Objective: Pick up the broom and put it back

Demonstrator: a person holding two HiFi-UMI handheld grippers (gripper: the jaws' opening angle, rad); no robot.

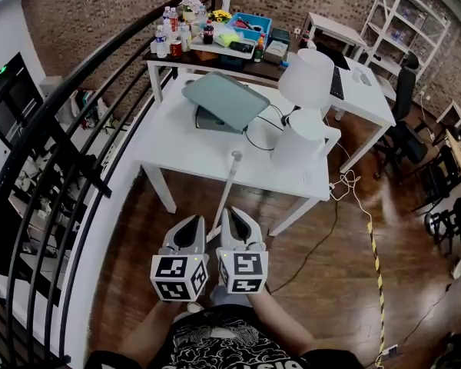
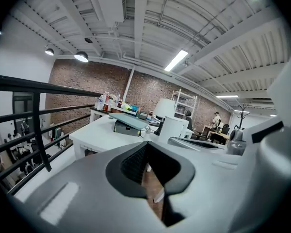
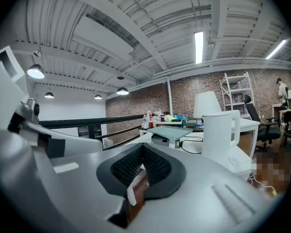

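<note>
- White table (image 1: 177,156) carries grey tray (image 1: 225,98), white lamp (image 1: 307,78), white kettle (image 1: 298,141).
- Black railing (image 1: 54,152) curves along left side.
- Bottles (image 1: 167,37) and blue bins (image 1: 250,24) stand on dark table (image 1: 186,60) behind.

the left gripper (image 1: 190,225) and right gripper (image 1: 237,220) sit side by side with the broom handle (image 1: 227,187) between them, its far end by the near edge of a table (image 1: 177,144). on the table a lamp (image 1: 307,75) stands behind a jug (image 1: 298,141); a railing (image 1: 54,144) runs along its left.
</note>
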